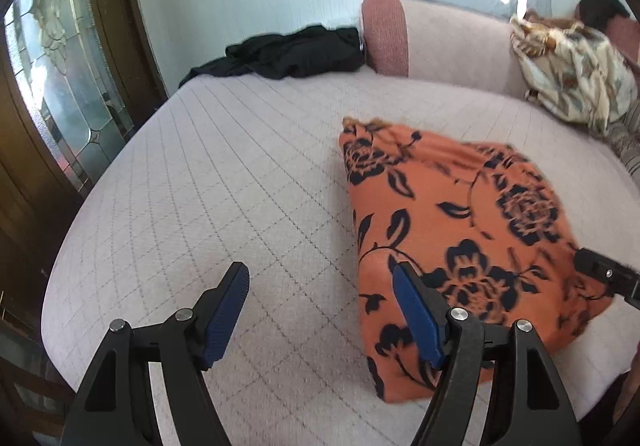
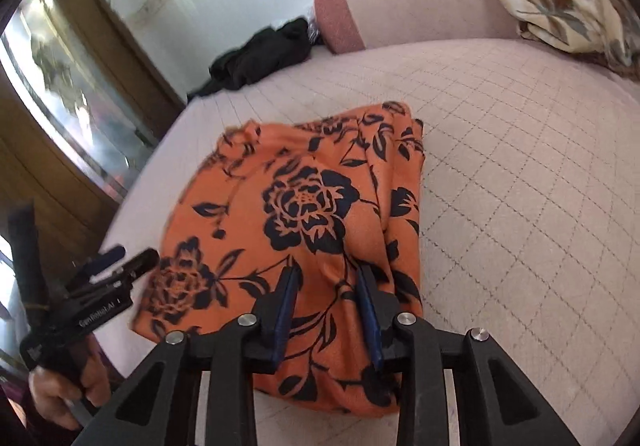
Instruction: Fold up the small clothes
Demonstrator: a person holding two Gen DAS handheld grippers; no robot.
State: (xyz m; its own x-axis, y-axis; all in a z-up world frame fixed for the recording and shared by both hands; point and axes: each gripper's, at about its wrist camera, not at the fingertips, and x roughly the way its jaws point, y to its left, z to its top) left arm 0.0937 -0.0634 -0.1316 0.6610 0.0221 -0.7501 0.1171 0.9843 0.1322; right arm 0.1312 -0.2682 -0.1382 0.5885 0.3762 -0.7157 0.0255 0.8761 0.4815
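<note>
Orange cloth printed with dark roses, our small garment (image 2: 304, 230), lies bunched on the quilted pink mattress (image 1: 224, 182), near its front edge and well apart from the black garment (image 1: 288, 50) heaped by the bolster (image 1: 432, 42) at the far end. A patterned blanket (image 1: 576, 74) sits off to the right.

We hold the left gripper (image 1: 320, 306) with its jaws spread wide and nothing between them; it hangs over bare mattress just beside the cloth's left edge, one finger overlapping the fabric in the left wrist view. Our right gripper (image 2: 326, 306) sits low over the near part of the cloth, jaws parted with a raised ridge of fabric between them. Whether the pads already pinch that ridge we cannot tell; a gap shows on both sides.

The cloth looks folded at least once, though the far edge is ragged, so we judge the job part done. To do this step well, we should:
- take only the top layer at the near edge;
- seat the left jaws on the matching corner;
- lift both together and lay the edge flush, smoothing wrinkles outward.
</note>
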